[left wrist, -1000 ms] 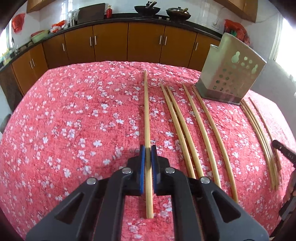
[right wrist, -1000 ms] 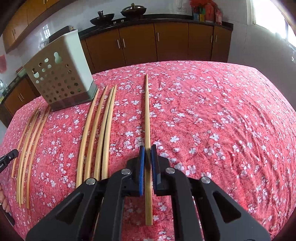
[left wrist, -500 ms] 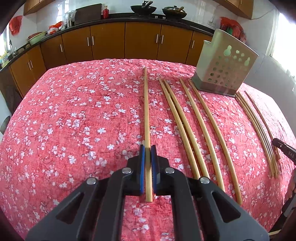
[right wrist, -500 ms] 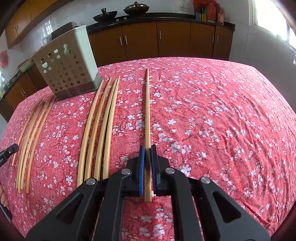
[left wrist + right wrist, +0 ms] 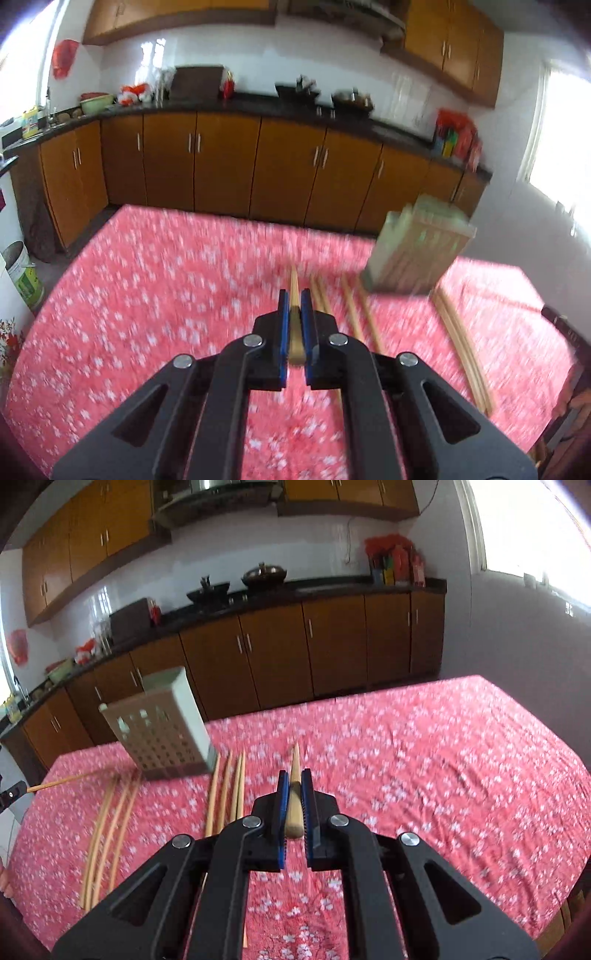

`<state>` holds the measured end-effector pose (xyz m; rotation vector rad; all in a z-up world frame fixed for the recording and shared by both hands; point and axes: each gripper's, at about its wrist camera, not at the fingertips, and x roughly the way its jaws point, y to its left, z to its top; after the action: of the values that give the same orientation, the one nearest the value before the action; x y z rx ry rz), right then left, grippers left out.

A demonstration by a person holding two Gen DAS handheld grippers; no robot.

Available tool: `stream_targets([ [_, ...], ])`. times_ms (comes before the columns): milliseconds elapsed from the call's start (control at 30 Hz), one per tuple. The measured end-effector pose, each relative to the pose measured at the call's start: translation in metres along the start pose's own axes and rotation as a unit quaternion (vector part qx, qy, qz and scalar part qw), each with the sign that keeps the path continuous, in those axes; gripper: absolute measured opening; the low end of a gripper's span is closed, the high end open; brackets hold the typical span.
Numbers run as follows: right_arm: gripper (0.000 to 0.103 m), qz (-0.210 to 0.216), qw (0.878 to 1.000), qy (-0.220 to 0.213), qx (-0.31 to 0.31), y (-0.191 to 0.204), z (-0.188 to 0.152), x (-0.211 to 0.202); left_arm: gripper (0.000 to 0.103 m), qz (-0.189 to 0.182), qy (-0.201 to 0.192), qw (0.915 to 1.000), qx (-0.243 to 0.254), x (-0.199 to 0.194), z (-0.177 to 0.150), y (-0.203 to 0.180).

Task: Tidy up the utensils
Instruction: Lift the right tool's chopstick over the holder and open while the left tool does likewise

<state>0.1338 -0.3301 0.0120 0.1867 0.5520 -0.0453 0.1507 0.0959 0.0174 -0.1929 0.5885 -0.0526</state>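
Note:
My left gripper (image 5: 294, 299) is shut on a bamboo chopstick (image 5: 294, 286) and holds it lifted above the table, pointing forward. My right gripper (image 5: 294, 781) is shut on another bamboo chopstick (image 5: 293, 786), also lifted. The perforated beige utensil holder (image 5: 417, 251) stands at the right of the left wrist view and at the left of the right wrist view (image 5: 162, 727). Several loose chopsticks (image 5: 227, 790) lie on the cloth beside it. The left wrist view is blurred by motion.
The table has a red flowered cloth (image 5: 424, 775). More chopsticks (image 5: 107, 827) lie at the holder's other side. The left gripper's tip and its chopstick (image 5: 55, 783) show at the left edge of the right wrist view. Brown kitchen cabinets (image 5: 221, 166) stand behind the table.
Both grippers have risen and tilted up with their chopsticks, which were lying on the cloth. The table now looks farther below and the cabinets fill more of both views.

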Motion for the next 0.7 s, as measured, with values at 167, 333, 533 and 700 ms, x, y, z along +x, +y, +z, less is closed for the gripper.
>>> stream_targets([
  [167, 0.008, 0.004, 1.000, -0.029, -0.002, 0.003, 0.020, -0.005, 0.008, 0.007, -0.037, 0.9993, 0.001, -0.012, 0.032, -0.005],
  [333, 0.007, 0.002, 0.999, -0.038, 0.002, 0.004, 0.038, 0.000, 0.007, 0.024, -0.049, 0.9983, 0.021, -0.010, 0.053, -0.009],
  [533, 0.007, 0.013, 0.997, -0.082, -0.002, 0.017, 0.076, -0.007, 0.007, 0.034, -0.070, 0.9965, 0.031, -0.012, 0.089, -0.015],
  [700, 0.007, 0.052, 0.985, -0.162, 0.006, 0.033, 0.117, -0.040, 0.007, 0.006, -0.131, 0.9908, 0.035, -0.037, 0.127, -0.042],
])
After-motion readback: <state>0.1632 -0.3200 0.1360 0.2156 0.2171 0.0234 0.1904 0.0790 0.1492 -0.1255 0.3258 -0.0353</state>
